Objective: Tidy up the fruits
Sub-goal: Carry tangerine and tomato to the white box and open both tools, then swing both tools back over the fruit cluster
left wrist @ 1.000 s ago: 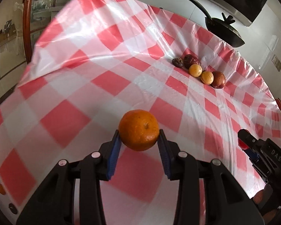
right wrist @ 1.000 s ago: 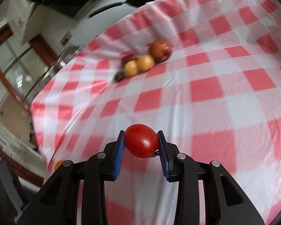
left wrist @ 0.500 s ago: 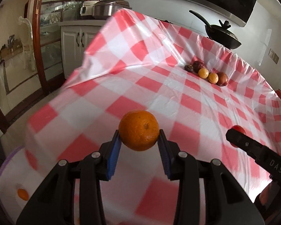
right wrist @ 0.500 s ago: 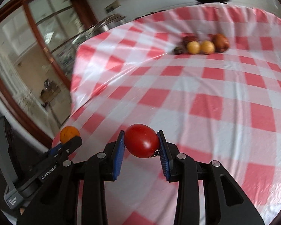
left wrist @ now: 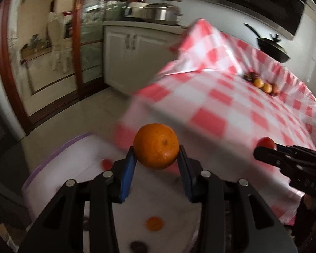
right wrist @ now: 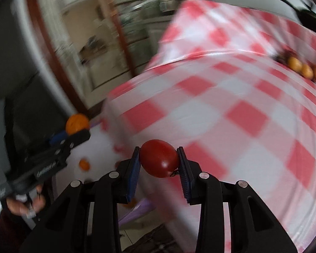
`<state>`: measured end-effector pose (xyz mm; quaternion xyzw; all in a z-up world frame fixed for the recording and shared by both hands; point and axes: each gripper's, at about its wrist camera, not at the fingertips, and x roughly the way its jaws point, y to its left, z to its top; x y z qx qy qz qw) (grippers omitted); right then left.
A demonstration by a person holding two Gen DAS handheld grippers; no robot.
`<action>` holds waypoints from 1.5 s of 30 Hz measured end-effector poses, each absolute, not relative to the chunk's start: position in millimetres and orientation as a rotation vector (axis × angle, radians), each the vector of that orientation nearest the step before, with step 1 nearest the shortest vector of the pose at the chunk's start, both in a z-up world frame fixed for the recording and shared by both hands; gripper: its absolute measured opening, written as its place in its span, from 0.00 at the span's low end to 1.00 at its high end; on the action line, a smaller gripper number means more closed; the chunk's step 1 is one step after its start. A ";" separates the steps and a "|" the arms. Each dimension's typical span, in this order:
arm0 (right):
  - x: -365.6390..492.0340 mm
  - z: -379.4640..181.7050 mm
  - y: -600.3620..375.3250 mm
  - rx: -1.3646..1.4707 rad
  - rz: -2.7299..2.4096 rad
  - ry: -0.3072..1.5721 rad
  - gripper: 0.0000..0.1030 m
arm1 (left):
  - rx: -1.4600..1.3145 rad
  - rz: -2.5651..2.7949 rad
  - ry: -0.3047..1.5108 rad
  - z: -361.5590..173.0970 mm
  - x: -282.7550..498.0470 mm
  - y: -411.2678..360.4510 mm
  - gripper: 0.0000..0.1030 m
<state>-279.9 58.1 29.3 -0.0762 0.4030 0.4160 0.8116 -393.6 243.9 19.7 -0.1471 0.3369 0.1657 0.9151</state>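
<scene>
1. A round orange fruit with bumpy skin [left wrist: 156,146] is pinched between the blue pads of the left gripper [left wrist: 157,164]. It is held in the air.
2. A smooth red tomato [right wrist: 159,158] is pinched between the blue pads of the right gripper [right wrist: 159,166]. It too is held off the table.
3. In the left view, a white bin with a purple rim [left wrist: 59,154] is seen under the held orange, from about 6 to 9 o'clock.
4. Small fruits are seen in the white bin: an orange one [left wrist: 154,223] at 6 o'clock, a little red one [left wrist: 106,163] at 9 o'clock and a dark one [left wrist: 138,246] at the bottom edge.
5. A table with a red and white checked plastic cloth [left wrist: 238,113] is seen at 2 o'clock.
6. A short row of small yellow and dark red fruits [left wrist: 262,83] is laid far back on the cloth, well apart from both grippers.
7. A black pan [left wrist: 271,48] is seen behind the table at 1 o'clock.
8. In the right view, the left gripper is seen at 9 o'clock, held by a hand [right wrist: 25,205].
</scene>
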 end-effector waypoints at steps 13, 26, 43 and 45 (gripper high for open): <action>-352.2 -63.8 190.2 -0.666 1.099 1.017 0.34 | -0.278 0.562 1.055 -81.9 -421.3 315.4 0.39; -356.3 -121.7 238.5 -0.825 1.058 1.111 0.67 | -0.418 0.578 1.173 -121.4 -428.5 334.9 0.77; -315.3 77.4 95.6 -0.381 1.118 0.690 0.77 | -0.073 0.658 0.652 20.1 -411.1 272.0 0.98; -294.8 90.6 64.5 -0.319 1.029 0.658 0.77 | -0.052 0.551 0.646 36.6 -388.2 249.2 0.98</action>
